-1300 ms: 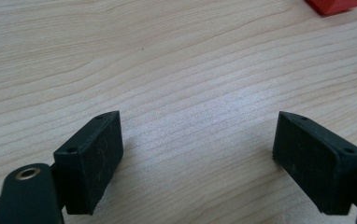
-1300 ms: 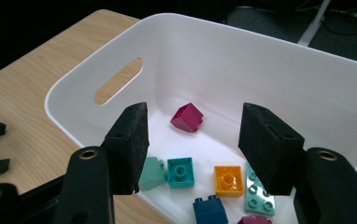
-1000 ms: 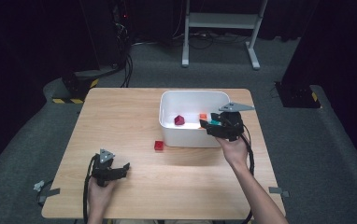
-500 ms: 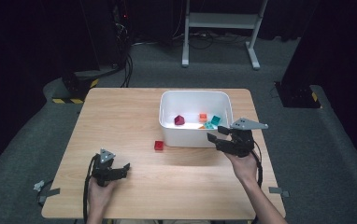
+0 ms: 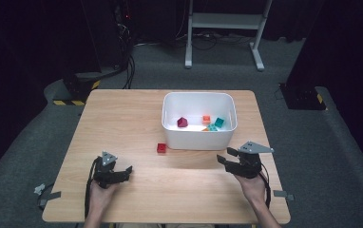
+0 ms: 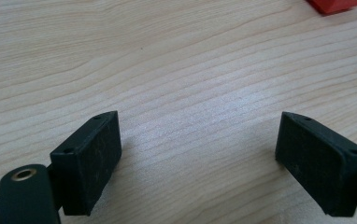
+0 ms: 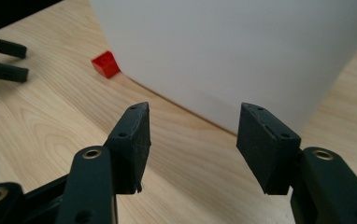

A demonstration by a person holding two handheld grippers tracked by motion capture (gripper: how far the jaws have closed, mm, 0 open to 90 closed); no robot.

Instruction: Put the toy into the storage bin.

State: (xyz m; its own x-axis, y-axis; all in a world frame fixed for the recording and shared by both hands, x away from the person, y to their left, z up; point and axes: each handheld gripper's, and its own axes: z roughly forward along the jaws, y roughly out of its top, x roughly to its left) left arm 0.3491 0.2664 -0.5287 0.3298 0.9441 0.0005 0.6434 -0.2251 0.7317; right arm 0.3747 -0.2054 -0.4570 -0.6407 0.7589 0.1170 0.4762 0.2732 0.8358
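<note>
The left gripper [image 6: 200,154] has its fingers spread wide over bare light wooden worktop [image 5: 122,118], gripping nothing. The right gripper [image 7: 193,140] has its fingers parted and empty, pointing at the white plastic bin's [image 7: 242,51] wall. A small red block [image 5: 161,148] lies on the worktop just beside the bin. Inside sit maroon [image 5: 183,122], orange [image 5: 206,119] and teal blocks [image 5: 219,122].

Light wood-grain table [image 5: 137,114], white bin [image 5: 198,137] holding a maroon block [image 5: 183,122], orange block [image 5: 206,119], teal block [image 5: 219,122], plus a smaller teal and orange bit just below them; red block [image 5: 161,148] on the table; both grippers black, left gripper [image 5: 127,169] and right gripper [image 5: 222,157], each with a grey plate; dark grey carpet [image 5: 312,142], yellow-black hazard stripe [image 5: 70,102]
</note>
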